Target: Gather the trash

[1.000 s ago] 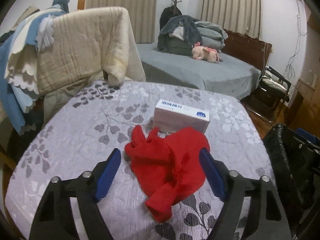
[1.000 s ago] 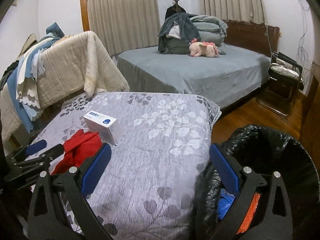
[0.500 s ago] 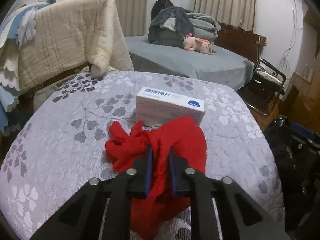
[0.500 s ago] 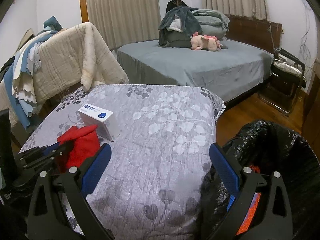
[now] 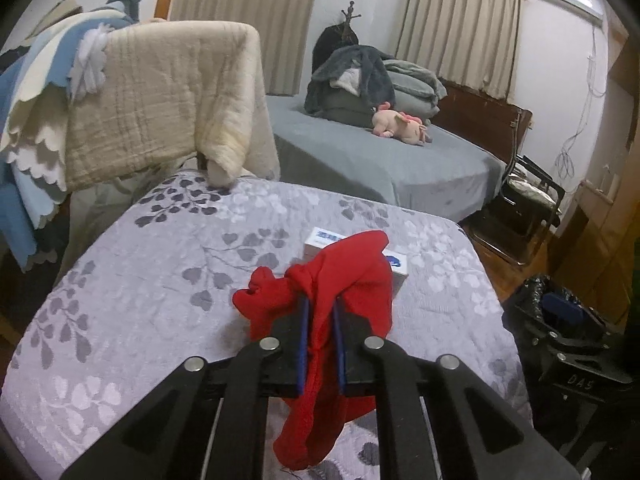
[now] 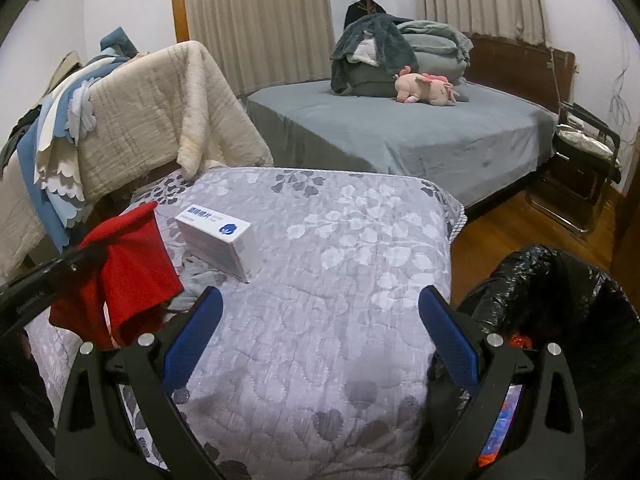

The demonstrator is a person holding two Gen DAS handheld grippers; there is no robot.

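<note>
In the right wrist view, the red cloth (image 6: 128,276) hangs at the left edge of the frame, clear of the desk (image 6: 320,320), pinched by the left gripper (image 6: 86,254); most of that gripper's body is cut off by the frame edge. Just right of it, the white box (image 6: 220,242) lies on the desk's floral cover. The right gripper (image 6: 320,332) sits low in the frame, its jaws wide apart and holding nothing. At lower right, the black trash bag (image 6: 560,292) stands beside the desk, its contents largely hidden behind the gripper.

In the left wrist view, the left gripper (image 5: 320,344) has its jaws clamped on the red cloth (image 5: 340,292), which covers most of the white box (image 5: 396,262).
</note>
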